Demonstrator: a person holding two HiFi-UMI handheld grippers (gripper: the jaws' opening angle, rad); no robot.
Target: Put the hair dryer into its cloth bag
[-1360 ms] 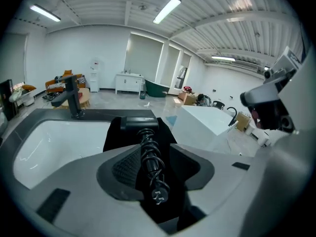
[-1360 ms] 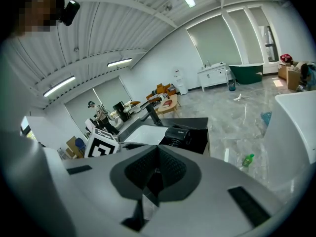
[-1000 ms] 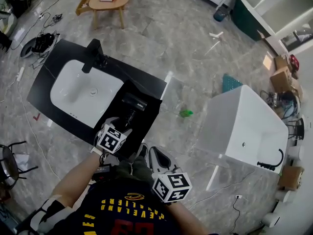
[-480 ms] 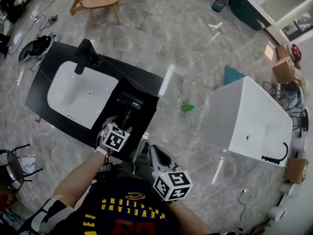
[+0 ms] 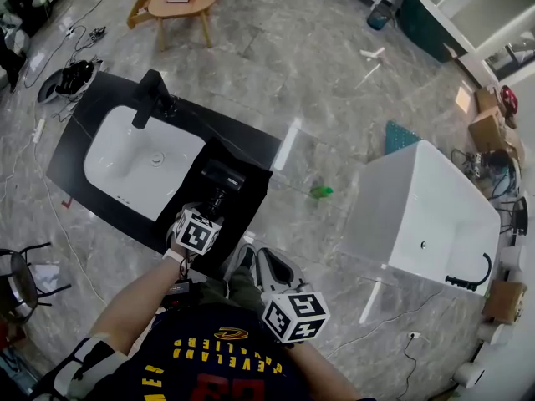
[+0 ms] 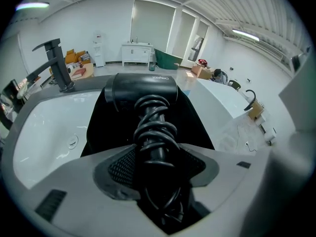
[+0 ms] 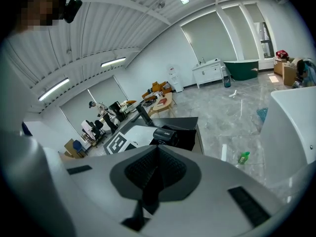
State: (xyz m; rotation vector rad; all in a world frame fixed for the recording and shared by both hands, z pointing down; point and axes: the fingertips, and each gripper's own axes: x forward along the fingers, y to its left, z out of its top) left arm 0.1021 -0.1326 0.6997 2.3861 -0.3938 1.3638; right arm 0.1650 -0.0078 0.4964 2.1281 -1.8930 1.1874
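Hair dryer lies on the black cloth bag just right of the sink. The left gripper has just been closing and pinches its cord-wrapped handle. The right gripper, farther from the sink, is pressed together on nothing.

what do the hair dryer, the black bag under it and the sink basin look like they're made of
Hair dryer: likely matte black plastic, soft sheen on its barrel.
Cloth bag: dull black fabric, no shine, lies flat.
Sink basin: glossy white, probably ceramic, with bright reflections.
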